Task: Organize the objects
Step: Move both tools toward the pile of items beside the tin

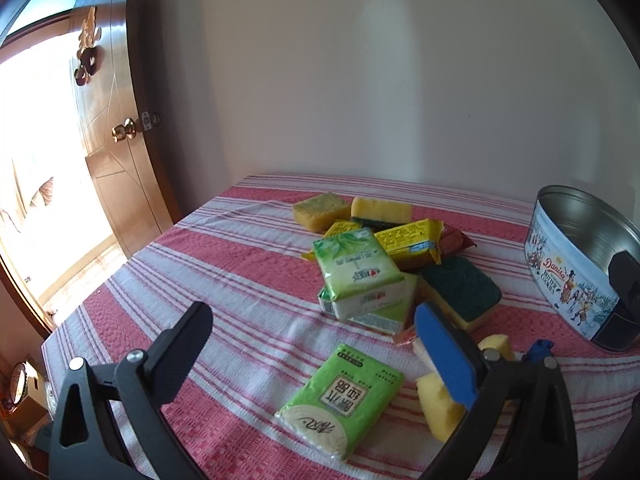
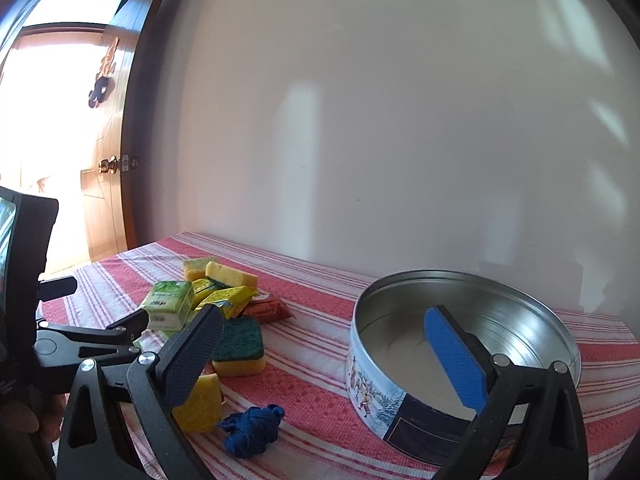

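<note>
Hovering wide open and empty over the green tissue pack, left of the cookie tin, the left gripper risks snagging the neighbouring yellow sponge; the right gripper gapes empty above the tin.

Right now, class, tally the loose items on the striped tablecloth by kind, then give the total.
Sponges: 4
Green tissue packs: 3
Yellow packets: 2
Red-brown packet: 1
Blue cord bundle: 1
Danisa cookie tin: 1
Total: 12
</note>
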Motion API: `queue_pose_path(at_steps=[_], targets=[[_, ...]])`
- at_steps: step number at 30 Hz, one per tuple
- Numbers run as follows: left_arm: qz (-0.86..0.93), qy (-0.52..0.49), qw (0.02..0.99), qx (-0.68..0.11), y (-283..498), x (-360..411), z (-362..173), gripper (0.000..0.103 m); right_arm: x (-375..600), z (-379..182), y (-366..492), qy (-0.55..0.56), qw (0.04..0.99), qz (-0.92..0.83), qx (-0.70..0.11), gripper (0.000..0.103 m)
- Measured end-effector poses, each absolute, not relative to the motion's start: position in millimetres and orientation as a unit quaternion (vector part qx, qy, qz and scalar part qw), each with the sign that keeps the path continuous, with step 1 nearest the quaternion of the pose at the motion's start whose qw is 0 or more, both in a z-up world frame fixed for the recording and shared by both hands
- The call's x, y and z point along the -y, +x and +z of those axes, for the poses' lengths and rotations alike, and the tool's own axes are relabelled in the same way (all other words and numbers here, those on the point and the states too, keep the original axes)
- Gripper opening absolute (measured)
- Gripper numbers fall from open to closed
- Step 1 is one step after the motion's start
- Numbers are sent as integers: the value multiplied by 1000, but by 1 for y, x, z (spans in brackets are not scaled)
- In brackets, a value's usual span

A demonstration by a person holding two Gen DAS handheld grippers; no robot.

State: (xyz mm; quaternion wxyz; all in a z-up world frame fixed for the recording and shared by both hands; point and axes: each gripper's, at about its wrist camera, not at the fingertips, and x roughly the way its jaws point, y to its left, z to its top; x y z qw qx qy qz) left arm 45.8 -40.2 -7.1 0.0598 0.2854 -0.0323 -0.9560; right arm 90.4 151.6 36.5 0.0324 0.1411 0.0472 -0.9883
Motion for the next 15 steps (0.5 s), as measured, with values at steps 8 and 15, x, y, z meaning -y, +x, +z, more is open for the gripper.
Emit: queue_pose_path(at_steps=[8, 15], targets=[[-950, 302, 65, 42, 55, 49, -14, 102, -147, 23, 87, 187, 77, -977, -65, 96], [-943, 325, 58, 51, 67, 56, -23, 102, -153, 18, 88, 210, 87, -971, -68, 94]])
